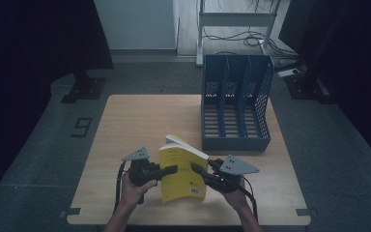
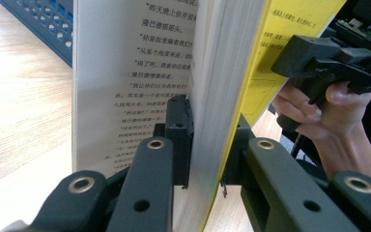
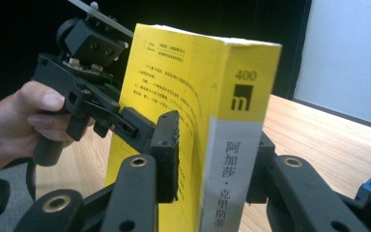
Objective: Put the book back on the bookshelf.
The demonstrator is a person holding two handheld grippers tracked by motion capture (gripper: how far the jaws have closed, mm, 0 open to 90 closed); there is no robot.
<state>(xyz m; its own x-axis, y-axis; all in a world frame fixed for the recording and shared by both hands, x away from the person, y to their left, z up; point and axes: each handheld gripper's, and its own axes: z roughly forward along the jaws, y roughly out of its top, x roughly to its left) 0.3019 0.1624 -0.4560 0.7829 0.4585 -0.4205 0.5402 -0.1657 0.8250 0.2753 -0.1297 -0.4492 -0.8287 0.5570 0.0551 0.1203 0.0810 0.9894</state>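
1. Okay, yellow book [image 1: 181,169] stands upright on its bottom edge on the table [image 1: 125,125]. It is on the person's side of the blue file rack [image 1: 236,140], near the rack's left front corner and not touching it.
2. Left gripper [image 1: 171,169]: jaws closed on the book. In the left gripper view [image 2: 207,140] one pad sits on a printed page inside the book and the other behind the yellow cover, so it clamps part of the page block plus the cover, not the whole book.
3. Right gripper [image 1: 193,166]: jaws straddle the book at the spine end. In the right gripper view [image 3: 217,150] one pad lies on the yellow cover and the other behind the far side. It looks like a grip, possibly a light one.
4. Risk: the book is split open at the left pad, so the loose pages can fan out or crease when it is lifted.
5. Risk: if the right grip is as light as it looks, the spine can slip or the book can twist and tip over short of the rack.
6. Risk: fanned pages or a tilted book can catch on a rack divider on the way in.
7. The rack stands at the table's far right, with three upright slots open at the top. All three look empty, though the slot bottoms are partly hidden.
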